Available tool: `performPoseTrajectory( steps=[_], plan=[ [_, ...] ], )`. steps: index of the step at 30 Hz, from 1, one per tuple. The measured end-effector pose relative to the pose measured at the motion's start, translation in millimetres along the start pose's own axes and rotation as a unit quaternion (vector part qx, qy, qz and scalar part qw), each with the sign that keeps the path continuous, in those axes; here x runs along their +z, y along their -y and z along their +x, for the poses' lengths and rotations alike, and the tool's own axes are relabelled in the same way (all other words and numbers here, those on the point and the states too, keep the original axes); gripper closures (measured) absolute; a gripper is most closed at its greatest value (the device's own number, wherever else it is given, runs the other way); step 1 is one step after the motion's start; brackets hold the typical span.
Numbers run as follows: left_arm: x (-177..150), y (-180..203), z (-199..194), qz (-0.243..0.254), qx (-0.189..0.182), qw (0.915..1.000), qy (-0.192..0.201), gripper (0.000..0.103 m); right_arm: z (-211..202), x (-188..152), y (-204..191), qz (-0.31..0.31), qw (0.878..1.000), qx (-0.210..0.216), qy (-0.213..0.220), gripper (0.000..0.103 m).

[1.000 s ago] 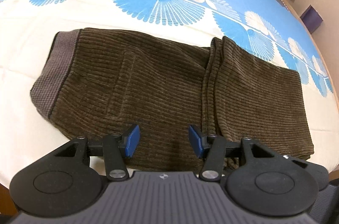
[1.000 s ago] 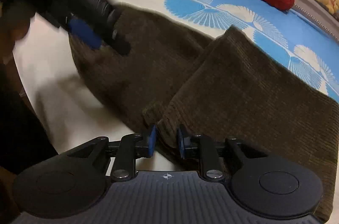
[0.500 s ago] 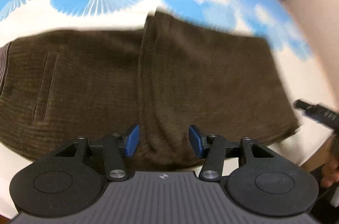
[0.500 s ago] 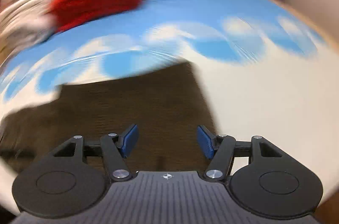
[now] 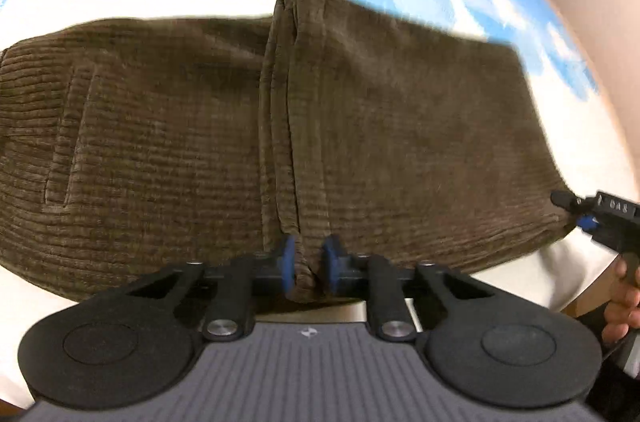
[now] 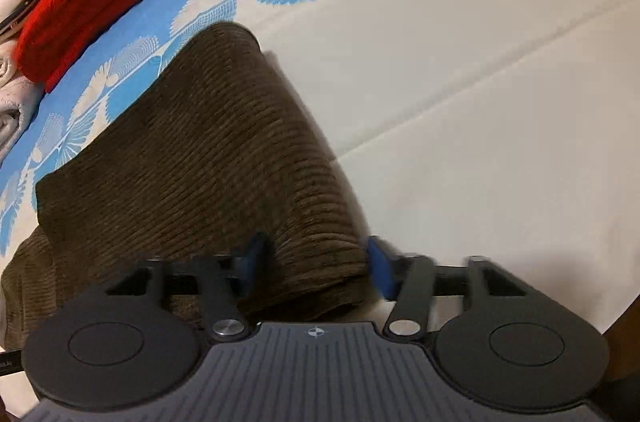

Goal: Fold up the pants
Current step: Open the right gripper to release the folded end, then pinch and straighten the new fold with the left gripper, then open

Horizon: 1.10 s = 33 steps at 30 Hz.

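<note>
At the near edge of the bed (image 6: 500,94), the left claw (image 5: 309,264) is closing on the raised crease of the brown corduroy pants (image 5: 168,126), its blue pads already pinching that ridge. The right claw (image 6: 316,264) is also closing, straddling the pants' near right corner without yet pressing it. The pants lie flat across the bed, already folded once, running away towards the blue-patterned far side. To fold well, both claws should grip all the layers firmly before lifting, rise together, and carry the right end over evenly so the edges line up. A red knit (image 6: 84,2) sits near the far edge.
</note>
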<state>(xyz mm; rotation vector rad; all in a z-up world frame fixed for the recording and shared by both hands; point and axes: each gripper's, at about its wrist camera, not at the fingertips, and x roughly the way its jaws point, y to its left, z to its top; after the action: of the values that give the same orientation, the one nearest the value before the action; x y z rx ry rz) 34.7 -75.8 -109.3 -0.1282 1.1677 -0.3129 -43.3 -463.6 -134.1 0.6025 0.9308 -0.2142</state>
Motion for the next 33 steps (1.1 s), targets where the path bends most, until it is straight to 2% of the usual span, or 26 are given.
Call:
performPoseTrajectory(
  steps=[2,3,5,6,7,8,11,13,15,16,17,18,19,21,22,26,28,29,30,32,33],
  plan=[
    [0,-1,-6,-0.004,-0.012,0.9999,0.008,0.095,-19,7,2,0.023,0.999,0.022,0.034,0.074],
    [-4,0,0,0.001,0.002,1.0,-0.007,0.095,-28,8,1,0.023,0.998,0.028,0.054,0.075],
    [-13,6,16,0.041,0.031,0.9978,-0.041,0.094,-32,8,2,0.02,0.997,0.004,0.07,0.075],
    [-13,10,15,0.055,0.037,0.9972,-0.036,0.094,-26,7,6,0.025,0.998,-0.018,0.062,0.076],
    [-11,12,12,0.06,0.037,0.9971,-0.028,0.094,-19,6,10,0.031,0.997,-0.044,0.049,0.091],
    [-9,12,6,0.061,0.037,0.9974,-0.011,0.092,-13,6,15,0.037,0.996,-0.065,0.038,0.099],
    [-4,10,-12,0.053,0.046,0.9967,0.039,0.091,-12,8,24,0.067,0.996,-0.044,0.031,0.098],
    [-3,13,-18,0.051,0.024,0.997,0.053,0.091,-17,8,24,0.068,0.997,-0.031,0.035,0.094],
    [-5,20,-14,0.059,0.006,0.9971,0.048,0.091,-19,5,27,0.077,0.996,-0.024,0.041,0.077],
    [-6,25,-7,0.072,0.01,0.9967,0.035,0.091,-21,4,25,0.081,0.996,-0.018,0.045,0.062],
    [-10,29,3,0.091,0.025,0.9955,0.013,0.089,-24,5,25,0.084,0.995,-0.012,0.05,0.055],
    [-16,31,15,0.109,0.05,0.9927,-0.014,0.087,-26,7,23,0.082,0.995,-0.009,0.058,0.054],
    [-20,31,21,0.118,0.065,0.9905,-0.024,0.084,-30,7,22,0.076,0.995,-0.005,0.066,0.051],
    [-16,33,15,0.116,0.067,0.991,-0.009,0.083,-34,5,19,0.062,0.996,-0.004,0.065,0.044],
    [-13,34,8,0.115,0.063,0.9913,0.01,0.083,-31,4,17,0.055,0.997,-0.004,0.054,0.042],
    [17,38,-13,0.104,0.044,0.9908,0.075,0.083,-8,-4,13,0.038,0.999,-0.02,-0.011,0.043],
    [41,43,-20,0.114,0.043,0.987,0.105,0.083,-4,-4,11,0.032,0.999,-0.025,-0.016,0.043],
    [53,46,-19,0.122,0.045,0.9844,0.119,0.084,-4,-4,10,0.026,0.999,-0.024,-0.014,0.05],
    [67,47,-17,0.126,0.044,0.9823,0.131,0.085,-5,-3,7,0.019,0.999,-0.026,-0.012,0.051],
    [86,47,-7,0.131,0.042,0.9798,0.145,0.086,-6,-4,4,0.004,0.999,-0.033,-0.004,0.063],
    [94,46,1,0.134,0.041,0.9793,0.146,0.088,-8,-5,3,0.0,0.999,-0.033,-0.001,0.065]
  ],
)
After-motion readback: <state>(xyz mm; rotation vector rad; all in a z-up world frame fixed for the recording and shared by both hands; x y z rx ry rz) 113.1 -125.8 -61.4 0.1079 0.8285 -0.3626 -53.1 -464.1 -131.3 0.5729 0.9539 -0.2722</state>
